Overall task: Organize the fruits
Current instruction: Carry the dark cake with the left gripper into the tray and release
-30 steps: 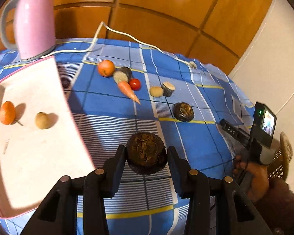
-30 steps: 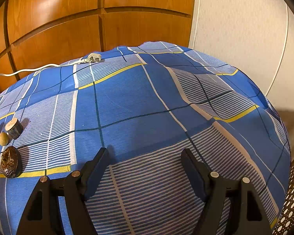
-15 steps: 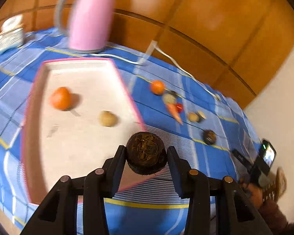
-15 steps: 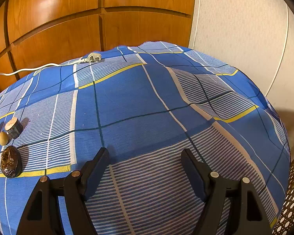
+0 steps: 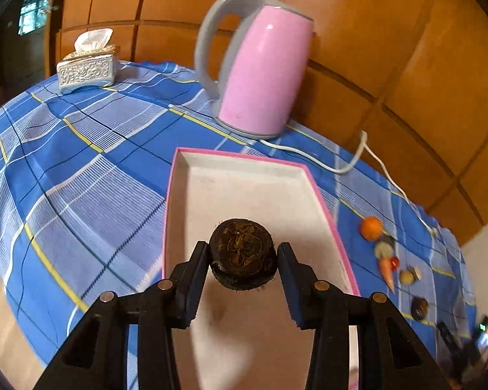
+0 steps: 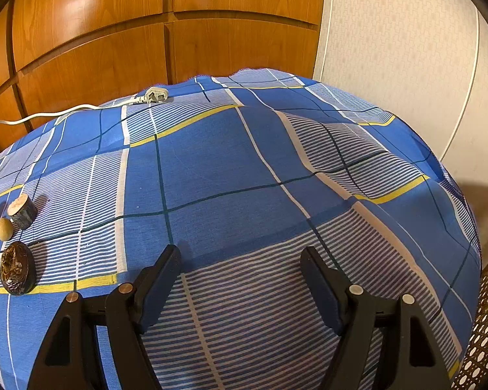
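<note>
My left gripper point(image 5: 243, 255) is shut on a dark brown, rough, round fruit point(image 5: 239, 242) and holds it above the white tray with a pink rim point(image 5: 240, 157). The tray floor that shows is bare. To the right of the tray, on the blue checked cloth, lie an orange point(image 5: 371, 227), a carrot point(image 5: 386, 269), a small tomato point(image 5: 395, 261) and another dark fruit point(image 5: 419, 307). My right gripper point(image 6: 240, 276) stands open over bare cloth with nothing between its fingers. Left of it lie the dark fruit point(image 6: 16, 271), a tan ball point(image 6: 4, 228) and a cut chunk point(image 6: 22, 211).
A pink kettle point(image 5: 263, 68) stands behind the tray, and its white cord runs right to a plug point(image 6: 154, 96). A silver tissue box point(image 5: 88, 68) sits at the far left. Wood panels back the table. The cloth drops off at the right edge beside a wicker seat point(image 6: 484, 334).
My left gripper has swung left with the dark fruit, from over the cloth to above the tray. The tray's orange and tan fruit have left the view. The right gripper has stayed still.
</note>
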### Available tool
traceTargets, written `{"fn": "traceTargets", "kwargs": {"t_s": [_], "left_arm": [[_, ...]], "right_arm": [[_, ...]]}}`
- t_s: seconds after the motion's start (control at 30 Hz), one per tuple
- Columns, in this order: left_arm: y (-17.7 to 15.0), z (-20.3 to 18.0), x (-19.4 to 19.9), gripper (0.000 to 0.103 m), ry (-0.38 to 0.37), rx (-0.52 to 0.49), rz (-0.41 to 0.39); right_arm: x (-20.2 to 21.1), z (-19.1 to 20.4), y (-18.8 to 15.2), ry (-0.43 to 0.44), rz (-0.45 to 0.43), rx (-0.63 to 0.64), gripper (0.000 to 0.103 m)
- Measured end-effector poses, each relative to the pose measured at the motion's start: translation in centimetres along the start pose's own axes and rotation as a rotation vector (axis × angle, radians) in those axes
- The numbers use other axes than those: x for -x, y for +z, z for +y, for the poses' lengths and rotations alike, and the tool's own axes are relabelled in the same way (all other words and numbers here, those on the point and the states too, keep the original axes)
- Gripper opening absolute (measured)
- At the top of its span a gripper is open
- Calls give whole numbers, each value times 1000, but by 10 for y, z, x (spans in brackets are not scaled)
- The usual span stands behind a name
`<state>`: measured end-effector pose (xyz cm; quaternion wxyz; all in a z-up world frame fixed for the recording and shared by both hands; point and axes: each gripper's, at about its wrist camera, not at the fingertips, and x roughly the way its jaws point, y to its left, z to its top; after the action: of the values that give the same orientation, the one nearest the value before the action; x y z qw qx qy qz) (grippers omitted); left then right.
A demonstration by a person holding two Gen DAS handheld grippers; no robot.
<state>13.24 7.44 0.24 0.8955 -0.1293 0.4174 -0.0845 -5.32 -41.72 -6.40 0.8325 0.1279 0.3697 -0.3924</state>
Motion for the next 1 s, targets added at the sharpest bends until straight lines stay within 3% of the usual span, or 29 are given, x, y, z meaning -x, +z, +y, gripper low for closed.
{"fn": "traceTargets", "kwargs": {"t_s": [0.37,0.47,0.77,1.0], "left_arm": [[29,-1,-36,45,79,-25,-19],[26,-3,-35,52,78,-18,-20],[-27,-12,2,60,126,-45,-48],[-68,-6,22,62,117,-22,-8]], "right_arm": [[0,1,0,-9,0,5,78],[0,1,0,-10,0,7,78],[0,1,0,-11,0,8,78],[0,1,0,-12,8,11,78]]}}
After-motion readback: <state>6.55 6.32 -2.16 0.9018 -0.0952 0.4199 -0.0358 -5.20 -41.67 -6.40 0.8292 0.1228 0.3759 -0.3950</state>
